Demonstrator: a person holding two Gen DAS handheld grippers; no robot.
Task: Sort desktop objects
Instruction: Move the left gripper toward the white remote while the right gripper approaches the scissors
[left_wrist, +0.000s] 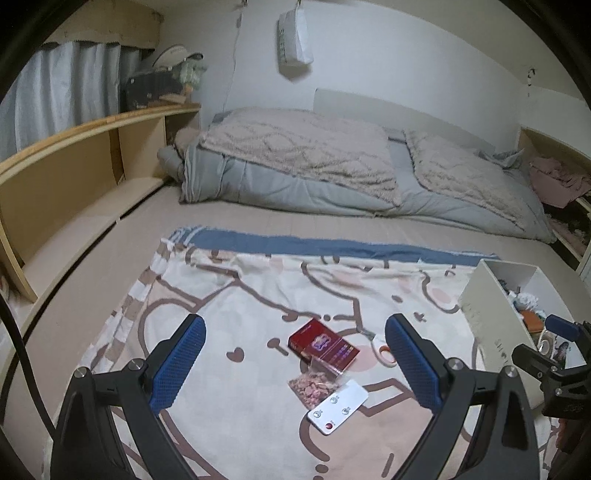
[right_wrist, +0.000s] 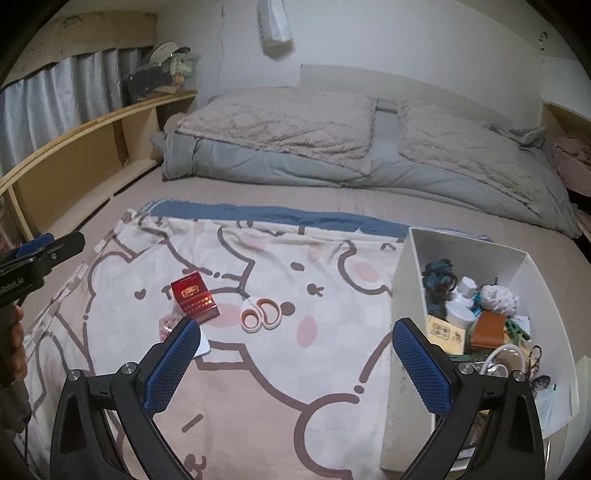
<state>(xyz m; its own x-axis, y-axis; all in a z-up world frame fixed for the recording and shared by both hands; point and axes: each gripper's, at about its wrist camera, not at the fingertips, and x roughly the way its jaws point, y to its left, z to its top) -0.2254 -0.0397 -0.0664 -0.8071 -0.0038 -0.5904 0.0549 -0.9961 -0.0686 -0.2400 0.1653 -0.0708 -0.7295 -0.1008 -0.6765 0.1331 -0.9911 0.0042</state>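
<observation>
1. left gripper (left_wrist: 295, 363): held over the near part of the patterned cloth, fingers spread wide, nothing gripped; its tip is also seen at the left edge of the right wrist view.
2. right gripper (right_wrist: 297, 356): held over the cloth beside the bin, fingers spread wide, nothing gripped.
3. cloth (left_wrist: 229, 306): cartoon-printed with a blue far edge, laid flat on the bed; the loose items are found on it.
4. red box (left_wrist: 323, 344): flat on the cloth, seen between the left gripper's fingers.
5. small bag (left_wrist: 314, 384): clear, filled with pinkish bits, lying against the near edge of the red box.
6. remote control (left_wrist: 338, 406): white, with a red button at its near end, overlapping the bag's near corner.
7. scissors (right_wrist: 261, 314): orange-and-white handles toward the camera, placed on the cloth just right of the red box.
8. white bin (right_wrist: 469, 243): stood at the cloth's right edge, already filled with mixed small items.
9. folded bedding (left_wrist: 295, 155): grey and beige, piled at the head of the bed.
10. wooden shelf (left_wrist: 74, 162): set along the left side of the bed.
</observation>
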